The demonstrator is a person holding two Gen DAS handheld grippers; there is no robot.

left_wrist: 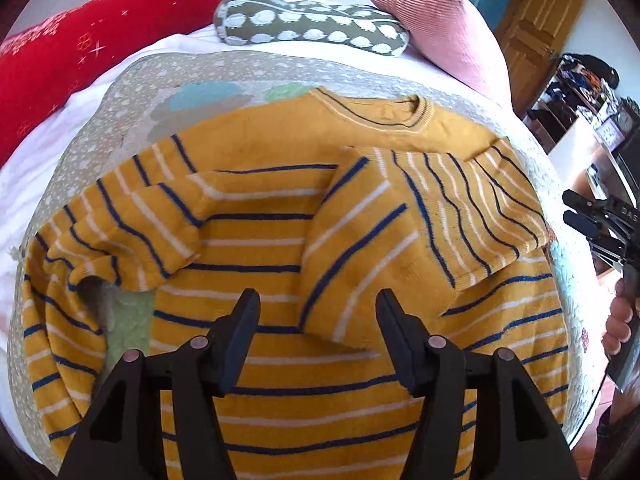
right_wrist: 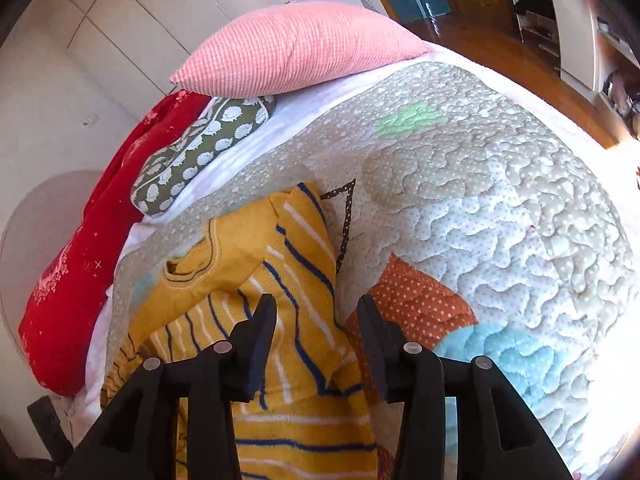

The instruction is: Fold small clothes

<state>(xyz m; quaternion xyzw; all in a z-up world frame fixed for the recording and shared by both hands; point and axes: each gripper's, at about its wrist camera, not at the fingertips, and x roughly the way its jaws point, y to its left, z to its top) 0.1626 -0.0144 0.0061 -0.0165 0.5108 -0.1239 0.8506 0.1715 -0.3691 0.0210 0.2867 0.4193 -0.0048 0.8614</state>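
A mustard-yellow sweater (left_wrist: 260, 240) with blue and white stripes lies flat on the quilt (left_wrist: 132, 92), neck away from me. Both sleeves are folded in across its front. My left gripper (left_wrist: 318, 296) hovers open over the lower middle of the sweater, with nothing between its fingers. In the right wrist view, my right gripper (right_wrist: 317, 300) stands open above the sweater's (right_wrist: 240, 248) right edge, where the folded sleeve meets the quilt (right_wrist: 480, 200). Its pads press on nothing. The right gripper (left_wrist: 576, 210) also shows at the right edge of the left wrist view, held by a hand (left_wrist: 620, 320).
A red pillow (left_wrist: 80, 40), a green patterned cushion (left_wrist: 312, 28) and a pink pillow (left_wrist: 432, 24) lie along the far side of the bed. A wooden door (left_wrist: 536, 32) and cluttered shelves (left_wrist: 580, 92) stand beyond the bed's right side. Bare quilt spreads right of the sweater.
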